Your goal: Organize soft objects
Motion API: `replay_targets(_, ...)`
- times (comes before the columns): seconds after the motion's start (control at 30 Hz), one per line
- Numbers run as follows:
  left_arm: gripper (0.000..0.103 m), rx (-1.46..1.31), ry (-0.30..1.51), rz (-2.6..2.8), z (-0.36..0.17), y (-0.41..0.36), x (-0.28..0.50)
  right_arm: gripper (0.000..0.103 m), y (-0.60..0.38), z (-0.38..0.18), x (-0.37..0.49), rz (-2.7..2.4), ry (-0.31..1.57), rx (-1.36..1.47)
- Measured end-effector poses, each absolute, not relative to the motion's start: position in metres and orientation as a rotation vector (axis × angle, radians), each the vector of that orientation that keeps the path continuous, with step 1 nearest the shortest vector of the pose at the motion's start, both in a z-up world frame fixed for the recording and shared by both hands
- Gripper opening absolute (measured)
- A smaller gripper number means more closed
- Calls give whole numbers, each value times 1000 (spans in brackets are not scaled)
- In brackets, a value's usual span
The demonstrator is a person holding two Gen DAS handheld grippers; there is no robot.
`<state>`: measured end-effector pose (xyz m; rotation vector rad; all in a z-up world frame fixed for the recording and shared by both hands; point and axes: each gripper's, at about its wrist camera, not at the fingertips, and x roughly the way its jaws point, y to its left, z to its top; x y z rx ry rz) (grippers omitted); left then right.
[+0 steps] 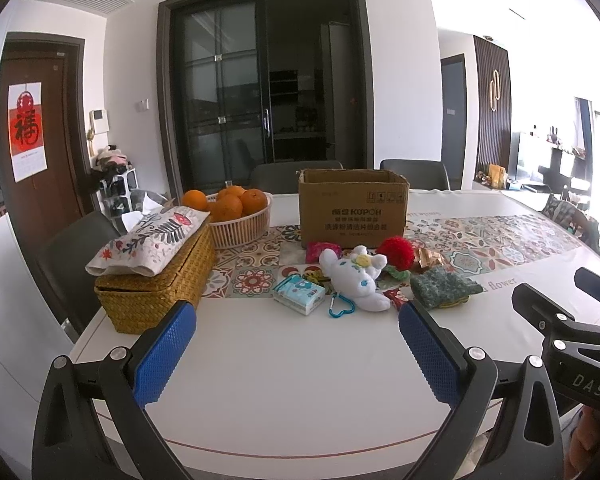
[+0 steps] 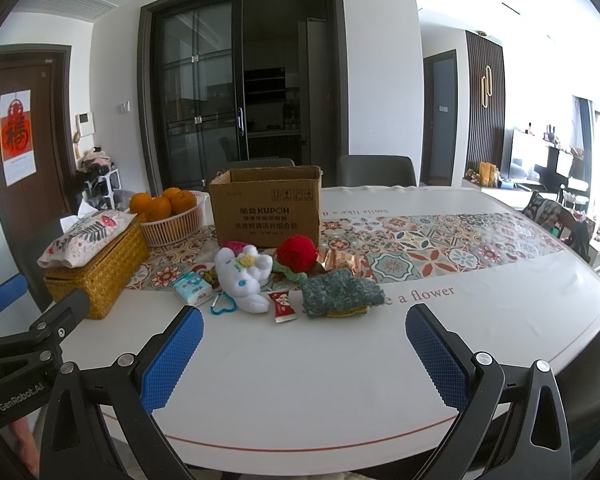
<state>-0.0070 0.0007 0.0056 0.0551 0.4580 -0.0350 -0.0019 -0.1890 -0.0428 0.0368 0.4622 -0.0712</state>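
Note:
A white plush dog (image 1: 360,280) (image 2: 244,276) lies mid-table beside a red pompom (image 1: 396,252) (image 2: 298,254), a green sponge pad (image 1: 444,286) (image 2: 340,292), a pink soft item (image 1: 320,251) (image 2: 233,245) and a tissue pack (image 1: 299,294) (image 2: 193,289). An open cardboard box (image 1: 352,208) (image 2: 266,210) stands behind them. My left gripper (image 1: 296,344) is open and empty, near the table's front edge. My right gripper (image 2: 304,350) is also open and empty, short of the pile.
A wicker box (image 1: 156,288) (image 2: 96,276) with a cloth tissue cover stands at the left. A basket of oranges (image 1: 240,216) (image 2: 172,216) is behind it. A red snack packet (image 2: 283,306), a teal carabiner (image 1: 340,308) (image 2: 222,306) and foil wrappers (image 2: 340,260) lie among the items. Chairs surround the table.

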Motion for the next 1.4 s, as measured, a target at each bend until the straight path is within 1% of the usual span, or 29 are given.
replay_targets(0.6,103,55,457,-44,5,2,-6,103,-188,-39,-2,-63,465,35)
replay_targets(0.83,103,48,472,-40,-3,13,4,103,-182,-47,11,-45,490,41)
replay_targets(1.2,103,55,501,-75,-21,29,44,102,-162,-64,51,-18,515,34)
replay_targets(1.4,103,95,526,-100,-31,31,76,97,-154,-73,79,-25,531,18)
